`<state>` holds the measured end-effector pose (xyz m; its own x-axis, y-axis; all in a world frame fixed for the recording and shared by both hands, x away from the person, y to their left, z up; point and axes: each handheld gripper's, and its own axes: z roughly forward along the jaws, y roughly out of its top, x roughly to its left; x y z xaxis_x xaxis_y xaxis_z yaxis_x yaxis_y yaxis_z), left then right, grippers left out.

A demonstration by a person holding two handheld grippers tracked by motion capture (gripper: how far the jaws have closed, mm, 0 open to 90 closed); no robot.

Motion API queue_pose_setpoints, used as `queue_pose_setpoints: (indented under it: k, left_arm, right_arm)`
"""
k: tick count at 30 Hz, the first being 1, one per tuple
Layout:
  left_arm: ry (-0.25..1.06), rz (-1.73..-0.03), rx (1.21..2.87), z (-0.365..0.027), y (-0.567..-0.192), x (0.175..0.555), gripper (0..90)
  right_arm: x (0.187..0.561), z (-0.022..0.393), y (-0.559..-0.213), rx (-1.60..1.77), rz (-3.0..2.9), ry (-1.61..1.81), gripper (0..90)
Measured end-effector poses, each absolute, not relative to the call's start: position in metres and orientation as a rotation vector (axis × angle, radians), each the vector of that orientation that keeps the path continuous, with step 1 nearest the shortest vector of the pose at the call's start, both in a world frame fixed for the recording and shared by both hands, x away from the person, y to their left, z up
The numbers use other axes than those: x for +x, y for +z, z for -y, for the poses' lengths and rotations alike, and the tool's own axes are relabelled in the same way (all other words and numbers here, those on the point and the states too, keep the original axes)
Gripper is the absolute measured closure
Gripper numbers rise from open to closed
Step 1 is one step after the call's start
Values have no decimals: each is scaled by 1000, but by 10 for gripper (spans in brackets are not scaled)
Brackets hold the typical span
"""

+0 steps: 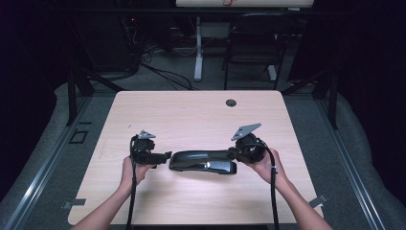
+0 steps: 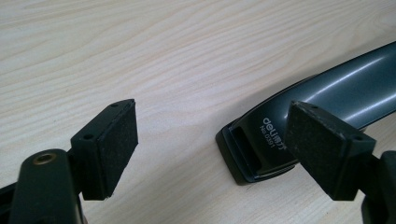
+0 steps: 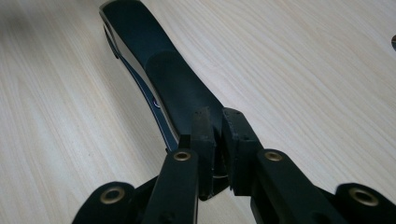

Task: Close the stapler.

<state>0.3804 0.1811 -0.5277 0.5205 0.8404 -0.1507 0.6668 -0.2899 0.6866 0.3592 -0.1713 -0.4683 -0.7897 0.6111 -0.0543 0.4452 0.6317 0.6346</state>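
A long black stapler (image 1: 203, 160) lies lengthwise near the front of the light wooden table (image 1: 191, 110). My right gripper (image 1: 233, 154) is shut on the stapler's right end; in the right gripper view the jaws (image 3: 217, 116) pinch the rear of its top arm (image 3: 173, 88), which runs away from them. My left gripper (image 1: 167, 155) sits at the stapler's left end with its jaws wide open. In the left gripper view (image 2: 210, 121) the stapler's nose (image 2: 261, 140), with white lettering on it, lies just beyond the right pad (image 2: 327, 149), untouched.
A round cable hole (image 1: 231, 102) sits near the table's far edge. Behind the table stand a dark chair (image 1: 253, 43) and a white desk leg (image 1: 198, 52), with cables on the floor. The table's back half is bare wood.
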Motion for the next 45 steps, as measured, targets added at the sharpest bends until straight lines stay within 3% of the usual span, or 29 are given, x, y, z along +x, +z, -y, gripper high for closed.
queue_pose_setpoints:
  k: [45]
  left_arm:
    - [313, -1207, 2081, -176, -530, 380, 174]
  right_arm:
    - [366, 170, -490, 910, -2677, 839, 900]
